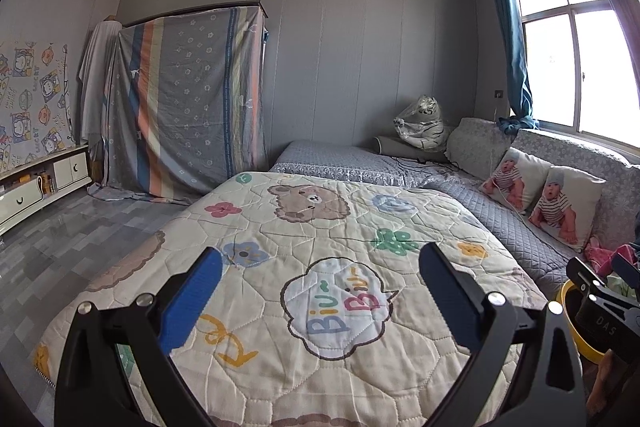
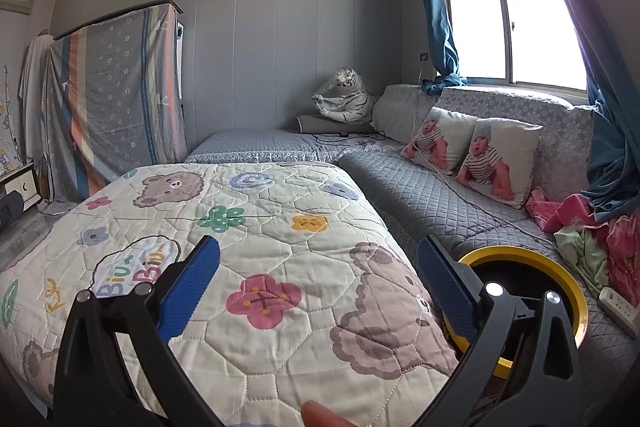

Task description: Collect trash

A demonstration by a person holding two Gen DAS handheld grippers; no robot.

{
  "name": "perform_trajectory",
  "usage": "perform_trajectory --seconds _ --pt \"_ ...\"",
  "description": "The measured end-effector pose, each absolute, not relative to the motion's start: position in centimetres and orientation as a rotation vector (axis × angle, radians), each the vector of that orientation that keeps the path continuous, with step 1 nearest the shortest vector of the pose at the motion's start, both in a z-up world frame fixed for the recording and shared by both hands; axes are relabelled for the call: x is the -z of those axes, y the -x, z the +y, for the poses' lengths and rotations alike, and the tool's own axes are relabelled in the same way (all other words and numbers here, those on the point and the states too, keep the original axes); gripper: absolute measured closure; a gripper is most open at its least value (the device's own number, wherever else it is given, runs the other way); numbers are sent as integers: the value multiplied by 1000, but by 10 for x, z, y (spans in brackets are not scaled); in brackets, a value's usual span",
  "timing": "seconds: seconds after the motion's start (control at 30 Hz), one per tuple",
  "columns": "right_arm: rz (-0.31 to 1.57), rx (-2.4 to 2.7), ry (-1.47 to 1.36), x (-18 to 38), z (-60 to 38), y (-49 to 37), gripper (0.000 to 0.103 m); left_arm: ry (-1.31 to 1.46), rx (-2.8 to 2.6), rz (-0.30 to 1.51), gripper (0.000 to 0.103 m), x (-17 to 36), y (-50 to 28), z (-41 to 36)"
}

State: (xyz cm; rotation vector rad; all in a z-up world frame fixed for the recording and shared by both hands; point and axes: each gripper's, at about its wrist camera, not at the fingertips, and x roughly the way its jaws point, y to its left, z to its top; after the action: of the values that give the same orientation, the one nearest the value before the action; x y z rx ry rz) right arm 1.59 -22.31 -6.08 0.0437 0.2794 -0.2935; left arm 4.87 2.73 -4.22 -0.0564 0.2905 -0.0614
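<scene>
Trash itself I cannot pick out on the quilt (image 1: 304, 227) in either view; what belongs to the task is the yellow-rimmed bin (image 2: 560, 267), low at the right of the right wrist frame, between the quilt's edge and the grey sofa (image 2: 420, 195). My right gripper (image 2: 318, 259) stands spread wide with nothing between its blue pads, and its right finger covers the bin's near-left rim; the inside is too dark to read. In the left wrist frame only a sliver of that yellow rim (image 1: 570, 315) shows at the lower right edge, behind a black part of the other tool. My left gripper (image 1: 320, 267) is likewise released and empty over the quilt. A fingertip (image 2: 320, 415) pokes in at the bottom edge of the right frame, cut off. Crumpled pink cloth (image 2: 624, 247) at the far right is partly out of frame.
</scene>
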Motion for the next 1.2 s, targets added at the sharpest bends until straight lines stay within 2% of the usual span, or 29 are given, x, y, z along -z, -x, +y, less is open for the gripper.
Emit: perform_trajectory --seconds 1.2 --pt "274 292 -83 63 -222 -16 8 74 98 285 8 39 -46 24"
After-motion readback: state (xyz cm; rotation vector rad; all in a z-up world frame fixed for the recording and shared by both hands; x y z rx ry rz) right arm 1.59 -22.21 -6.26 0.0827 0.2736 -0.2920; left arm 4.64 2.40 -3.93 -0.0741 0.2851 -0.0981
